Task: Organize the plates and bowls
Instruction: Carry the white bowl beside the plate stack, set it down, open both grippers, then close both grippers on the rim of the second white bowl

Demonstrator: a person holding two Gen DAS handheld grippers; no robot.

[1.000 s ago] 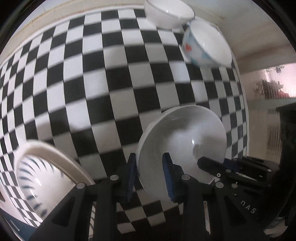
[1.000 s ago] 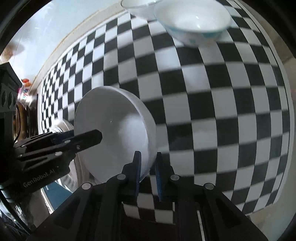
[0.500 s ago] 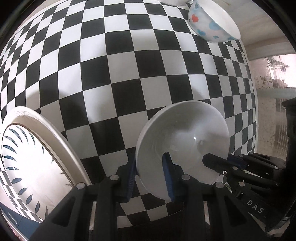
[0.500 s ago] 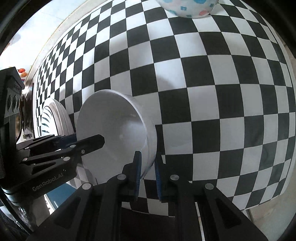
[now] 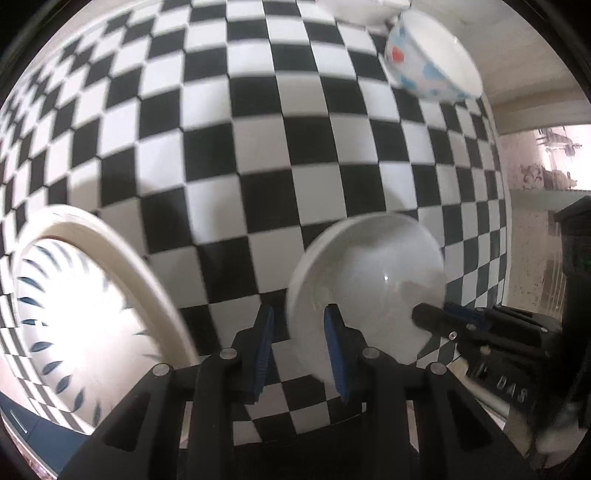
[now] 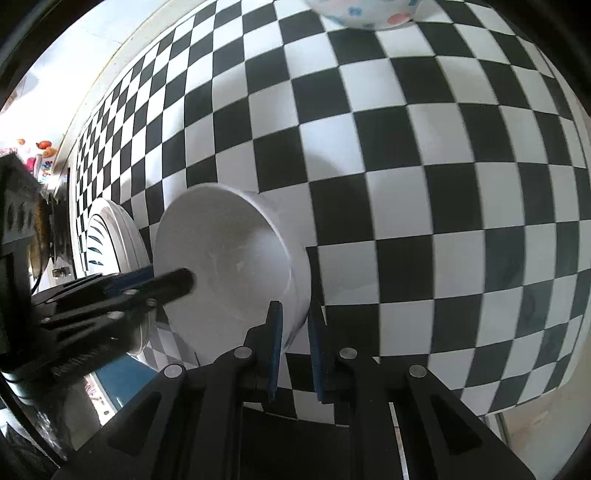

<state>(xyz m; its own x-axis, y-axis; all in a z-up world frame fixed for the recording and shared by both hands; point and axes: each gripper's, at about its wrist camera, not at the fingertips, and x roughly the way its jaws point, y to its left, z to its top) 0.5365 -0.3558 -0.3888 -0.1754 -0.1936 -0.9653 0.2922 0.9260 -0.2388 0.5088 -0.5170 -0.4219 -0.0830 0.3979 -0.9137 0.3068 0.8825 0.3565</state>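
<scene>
- The plain white bowl (image 5: 369, 280) is tipped on its side, its mouth turned toward the left gripper's camera, above the checkered tablecloth (image 5: 258, 147); whether it touches the cloth cannot be told.
- The left gripper (image 5: 301, 345) straddles the bowl's near rim, one blue pad inside and one outside; its jaws stand apart with a visible gap beside the rim, so it is slack, not pinching.
- The right gripper (image 6: 295, 345) is clenched on the opposite rim of the white bowl (image 6: 229, 266), pads narrow around the wall.
- A patterned plate (image 5: 85, 314) lies just left.
- A flowered bowl (image 5: 432, 55) stands well beyond, empty; another white bowl (image 5: 362, 11) sits at the frame's top edge.
</scene>
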